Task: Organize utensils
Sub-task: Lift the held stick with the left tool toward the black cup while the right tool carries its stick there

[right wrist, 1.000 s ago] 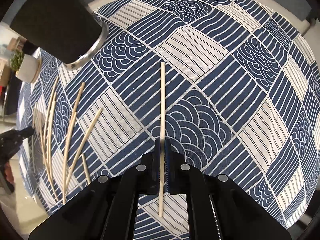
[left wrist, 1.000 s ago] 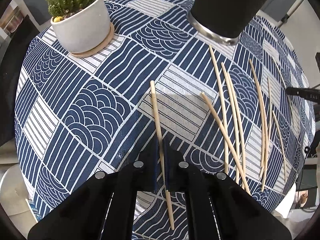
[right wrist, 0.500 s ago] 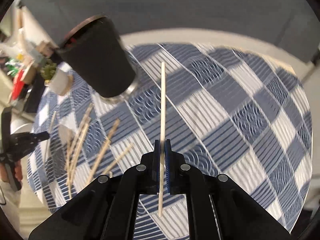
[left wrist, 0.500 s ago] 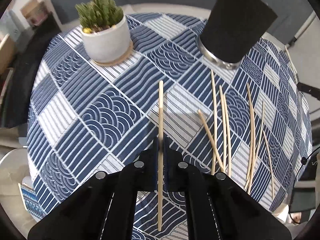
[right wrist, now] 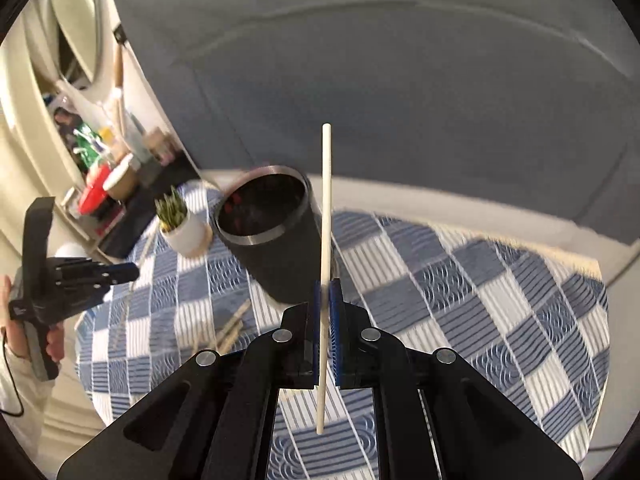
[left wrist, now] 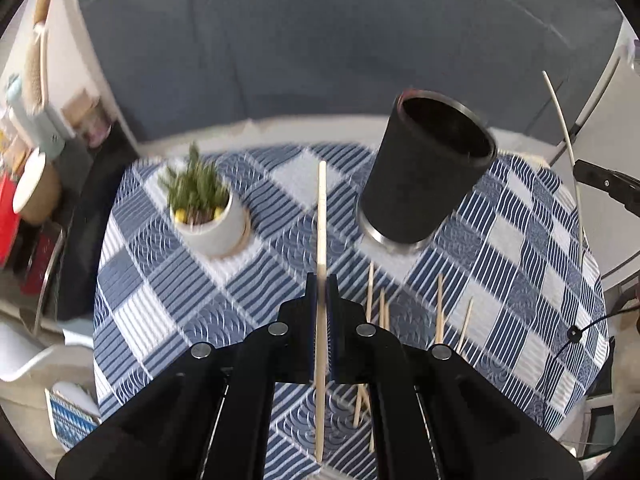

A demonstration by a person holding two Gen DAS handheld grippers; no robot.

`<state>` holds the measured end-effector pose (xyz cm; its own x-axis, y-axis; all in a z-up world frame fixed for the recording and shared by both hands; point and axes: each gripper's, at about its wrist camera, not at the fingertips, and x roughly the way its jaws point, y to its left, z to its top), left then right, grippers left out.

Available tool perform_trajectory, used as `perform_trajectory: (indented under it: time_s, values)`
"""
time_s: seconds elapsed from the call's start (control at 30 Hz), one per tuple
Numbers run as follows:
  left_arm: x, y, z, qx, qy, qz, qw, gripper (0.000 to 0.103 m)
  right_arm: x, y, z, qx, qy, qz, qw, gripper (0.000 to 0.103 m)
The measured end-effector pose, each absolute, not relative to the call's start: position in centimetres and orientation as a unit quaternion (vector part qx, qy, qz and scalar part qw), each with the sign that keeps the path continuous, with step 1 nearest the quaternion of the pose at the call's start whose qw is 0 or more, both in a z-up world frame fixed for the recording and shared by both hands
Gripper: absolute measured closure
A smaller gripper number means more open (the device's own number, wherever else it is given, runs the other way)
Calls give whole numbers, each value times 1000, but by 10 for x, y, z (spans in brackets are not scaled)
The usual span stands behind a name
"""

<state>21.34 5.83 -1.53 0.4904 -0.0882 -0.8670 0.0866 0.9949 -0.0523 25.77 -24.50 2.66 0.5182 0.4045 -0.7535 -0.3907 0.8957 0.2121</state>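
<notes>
Both grippers have risen off the tablecloth [left wrist: 520, 240], left gripper [left wrist: 321, 292] and right gripper [right wrist: 328, 296] each clamping 1 chopstick [left wrist: 321, 216] near the black holder [left wrist: 424, 176]

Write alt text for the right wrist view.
The right claw pinches a pale chopstick above a blue patterned tablecloth. Behind it stand a dark cup and a potted plant, with loose chopsticks below.

The table [left wrist: 520, 240] is viewed obliquely downward from above by both wrist cameras; the black cup [left wrist: 424, 176] [right wrist: 272, 240] and plant pot [left wrist: 208, 220] [right wrist: 184, 232] are shared.
</notes>
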Motion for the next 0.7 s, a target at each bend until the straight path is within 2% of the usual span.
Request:
perform_trajectory:
  time_s: [0.47, 0.7]
  values:
    - [289, 11, 56, 34, 426, -115, 897, 98, 291, -218, 64, 47, 361, 229, 903, 98]
    - [311, -3, 82, -3, 368, -181, 912, 98, 298, -214, 72, 104, 312, 232, 915, 98]
